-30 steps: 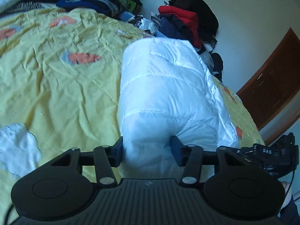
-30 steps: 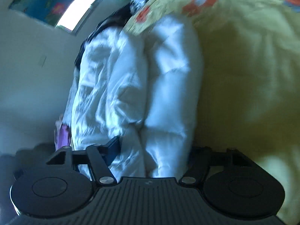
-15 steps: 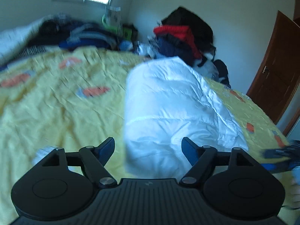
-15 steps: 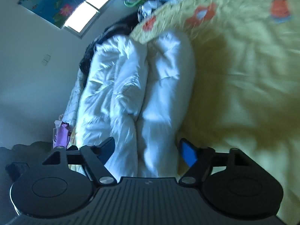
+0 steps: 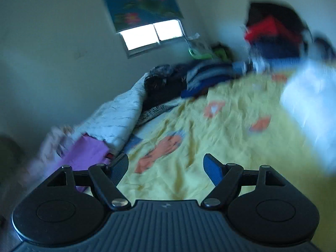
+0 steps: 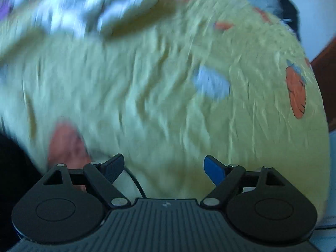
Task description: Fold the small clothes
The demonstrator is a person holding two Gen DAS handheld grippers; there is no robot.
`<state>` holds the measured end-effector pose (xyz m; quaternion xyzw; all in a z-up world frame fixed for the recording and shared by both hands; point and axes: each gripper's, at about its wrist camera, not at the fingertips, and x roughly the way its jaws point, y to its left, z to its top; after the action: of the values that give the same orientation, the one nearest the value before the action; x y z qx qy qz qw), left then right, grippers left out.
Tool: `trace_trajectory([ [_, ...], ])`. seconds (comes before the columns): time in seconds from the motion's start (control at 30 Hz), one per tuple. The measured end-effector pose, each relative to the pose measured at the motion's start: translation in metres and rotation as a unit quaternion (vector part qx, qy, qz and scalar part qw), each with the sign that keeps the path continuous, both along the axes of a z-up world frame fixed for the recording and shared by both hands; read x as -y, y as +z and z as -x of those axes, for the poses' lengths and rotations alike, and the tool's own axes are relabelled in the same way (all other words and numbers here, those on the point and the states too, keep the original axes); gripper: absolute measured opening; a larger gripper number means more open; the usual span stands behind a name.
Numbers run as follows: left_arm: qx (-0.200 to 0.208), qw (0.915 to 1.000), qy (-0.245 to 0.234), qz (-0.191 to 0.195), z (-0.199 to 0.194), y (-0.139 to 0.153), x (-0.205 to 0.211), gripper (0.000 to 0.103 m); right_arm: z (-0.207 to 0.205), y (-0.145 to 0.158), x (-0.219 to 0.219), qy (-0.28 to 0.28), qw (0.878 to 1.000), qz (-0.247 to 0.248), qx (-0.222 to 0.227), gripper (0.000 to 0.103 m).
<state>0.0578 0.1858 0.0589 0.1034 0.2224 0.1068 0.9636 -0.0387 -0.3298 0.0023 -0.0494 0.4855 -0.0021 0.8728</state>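
The folded white puffer jacket (image 5: pixel 310 113) lies on the yellow bedspread (image 5: pixel 210 138), blurred, at the right edge of the left wrist view. In the right wrist view it is a white blur (image 6: pixel 84 10) at the top left. My left gripper (image 5: pixel 166 168) is open and empty above the bedspread, well left of the jacket. My right gripper (image 6: pixel 163 167) is open and empty over bare yellow bedspread (image 6: pixel 168 94), far from the jacket.
A heap of dark and striped clothes (image 5: pixel 199 77) lies at the head of the bed, a red and black pile (image 5: pixel 273 31) by the wall. A white quilt (image 5: pixel 117 117) and purple cloth (image 5: pixel 88 155) lie left. A brown door (image 6: pixel 327 79) stands right.
Both grippers let go of the white jacket, opened wide and swung away. The left view turned left toward the window; the right view turned onto bare bedspread.
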Motion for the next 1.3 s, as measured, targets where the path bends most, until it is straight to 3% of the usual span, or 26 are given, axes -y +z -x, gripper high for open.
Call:
trace_trajectory([
  [0.07, -0.009, 0.9959, -0.046, 0.077, 0.002, -0.003, 0.018, 0.078, -0.018, 0.005, -0.008, -0.029, 0.997, -0.022, 0.071, 0.088],
  [0.17, -0.05, 0.9821, -0.11, 0.144, 0.003, -0.031, 0.073, 0.078, -0.046, 0.008, -0.035, -0.04, 0.984, -0.071, 0.159, 0.094],
  [0.27, -0.098, 0.9624, -0.164, 0.194, 0.008, -0.066, 0.13, 0.078, -0.061, 0.004, -0.068, -0.011, 0.975, -0.13, 0.179, 0.095],
  [0.37, -0.13, 0.9501, -0.177, 0.221, 0.011, -0.09, 0.164, 0.078, -0.07, -0.006, -0.102, 0.01, 0.971, -0.166, 0.17, 0.098],
  [0.47, -0.12, 0.9609, -0.166, 0.186, 0.016, -0.105, 0.181, 0.079, -0.075, -0.028, -0.131, -0.004, 0.977, -0.165, 0.135, 0.1],
  [0.57, -0.101, 0.9676, -0.168, 0.16, 0.018, -0.114, 0.185, 0.083, -0.072, -0.05, -0.157, -0.022, 0.987, -0.066, 0.144, 0.1],
  [0.63, -0.094, 0.9676, -0.168, 0.163, 0.016, -0.118, 0.184, 0.087, -0.072, -0.063, -0.161, -0.031, 0.988, -0.032, 0.149, 0.1],
  [0.7, -0.092, 0.9683, -0.163, 0.165, 0.02, -0.118, 0.186, 0.088, -0.073, -0.073, -0.152, -0.053, 0.988, -0.047, 0.138, 0.1],
  [0.73, -0.094, 0.9687, -0.164, 0.162, 0.02, -0.118, 0.188, 0.09, -0.072, -0.075, -0.149, -0.057, 0.985, -0.049, 0.153, 0.102],
  [0.87, -0.124, 0.9673, -0.169, 0.143, 0.014, -0.117, 0.199, 0.103, -0.077, -0.068, -0.142, -0.062, 0.986, -0.058, 0.145, 0.102],
  [1.07, -0.133, 0.9713, -0.14, 0.139, -0.005, -0.117, 0.195, 0.103, -0.095, -0.074, -0.149, -0.078, 0.989, -0.032, 0.125, 0.103],
  [1.3, -0.13, 0.9711, -0.149, 0.134, -0.002, -0.119, 0.194, 0.103, -0.096, -0.078, -0.15, -0.081, 0.986, -0.031, 0.144, 0.103],
])
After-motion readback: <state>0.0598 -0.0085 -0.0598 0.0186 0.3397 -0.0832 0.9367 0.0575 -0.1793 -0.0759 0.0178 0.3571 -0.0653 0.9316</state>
